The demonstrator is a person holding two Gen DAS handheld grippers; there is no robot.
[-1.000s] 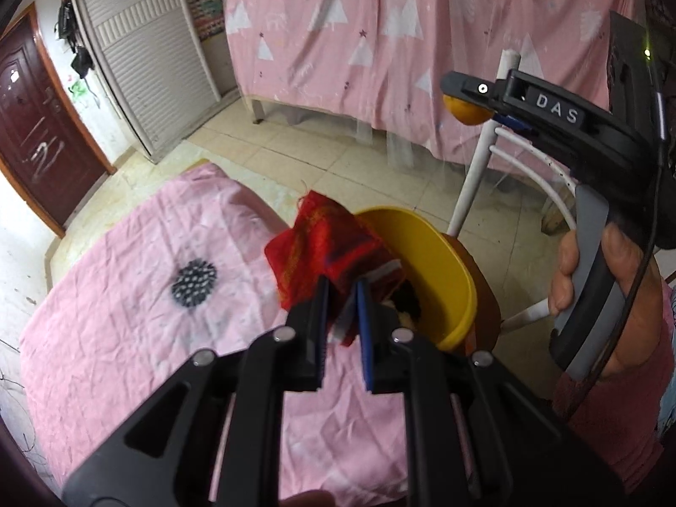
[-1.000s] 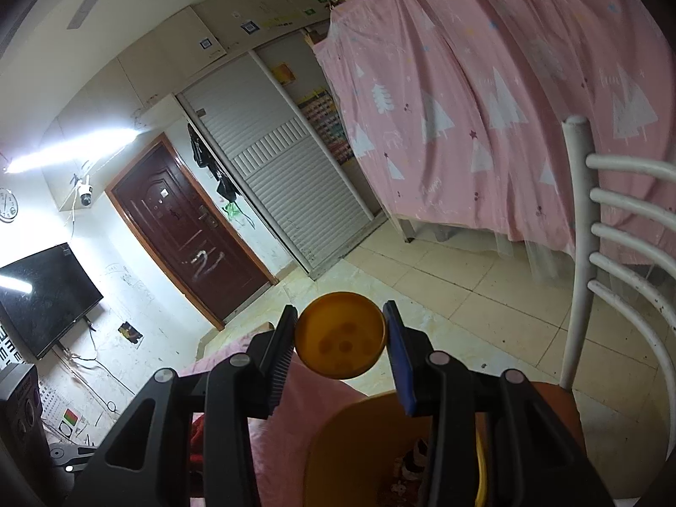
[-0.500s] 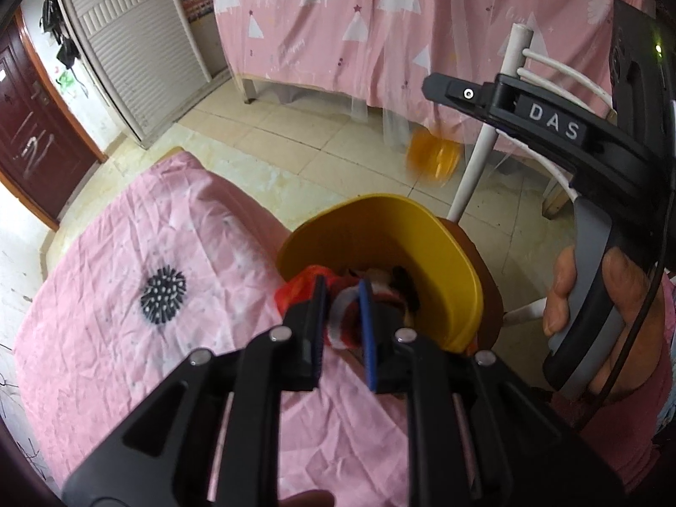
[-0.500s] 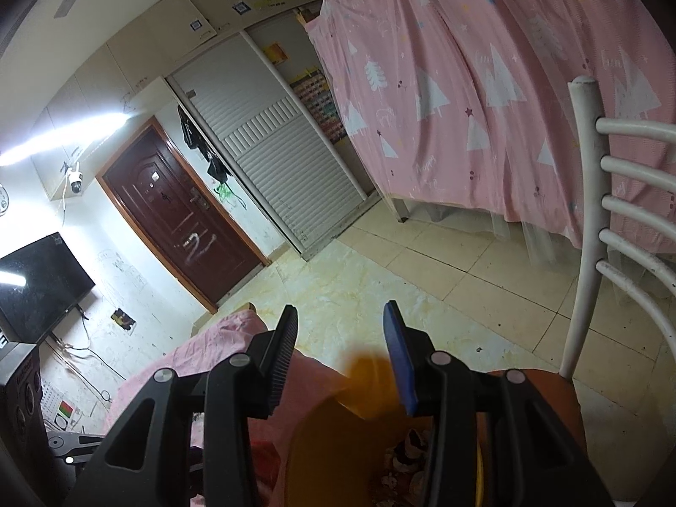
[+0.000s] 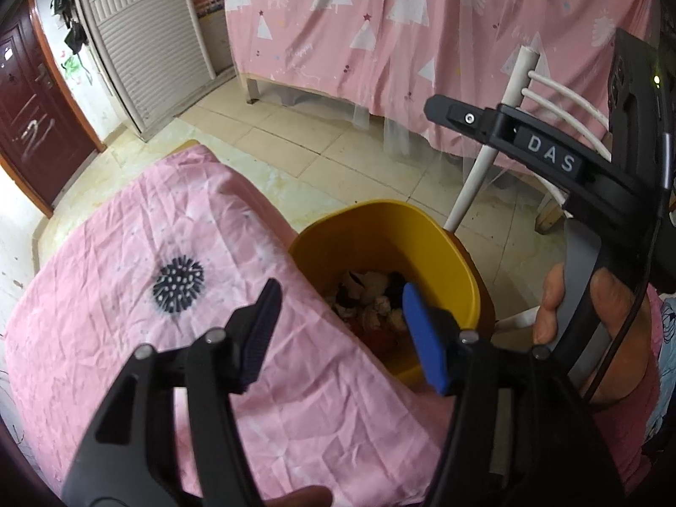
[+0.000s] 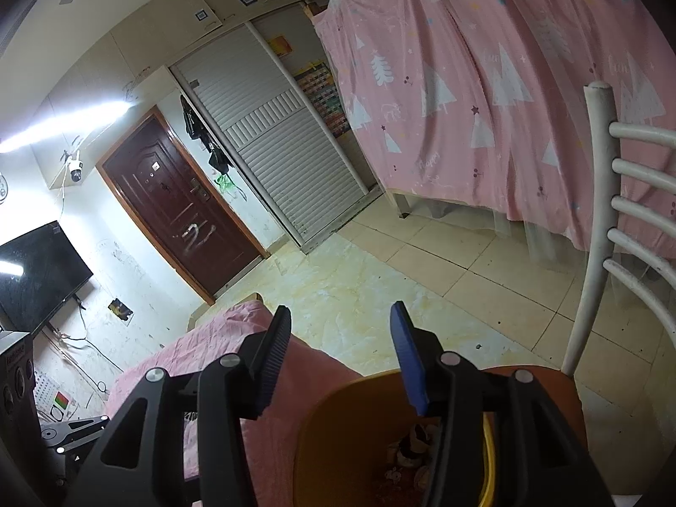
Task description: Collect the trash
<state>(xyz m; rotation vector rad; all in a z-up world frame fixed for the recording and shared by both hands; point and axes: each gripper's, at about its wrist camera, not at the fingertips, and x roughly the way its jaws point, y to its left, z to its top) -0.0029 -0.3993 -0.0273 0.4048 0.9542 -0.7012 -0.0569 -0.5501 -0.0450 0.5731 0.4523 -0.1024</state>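
Observation:
A yellow bin (image 5: 439, 249) stands on a chair seat beside the pink-covered table (image 5: 126, 253). It holds mixed trash (image 5: 372, 304), with a red wrapper low inside. My left gripper (image 5: 338, 329) is open and empty, just above the bin's near rim. My right gripper (image 6: 338, 355) is open and empty, above the bin (image 6: 338, 443); its body shows in the left wrist view (image 5: 549, 160). A black spiky ball (image 5: 178, 284) lies on the table, left of the bin.
A white chair back (image 6: 600, 228) rises right of the bin. A pink tree-print curtain (image 5: 422, 21) hangs behind. Tiled floor (image 6: 422, 287) lies beyond the table. A dark door (image 6: 177, 211) and a shutter cabinet (image 6: 279, 160) stand at the far wall.
My left gripper lowered the red wrapper into the bin and opened. My right gripper opened and the orange round object fell from it into the bin.

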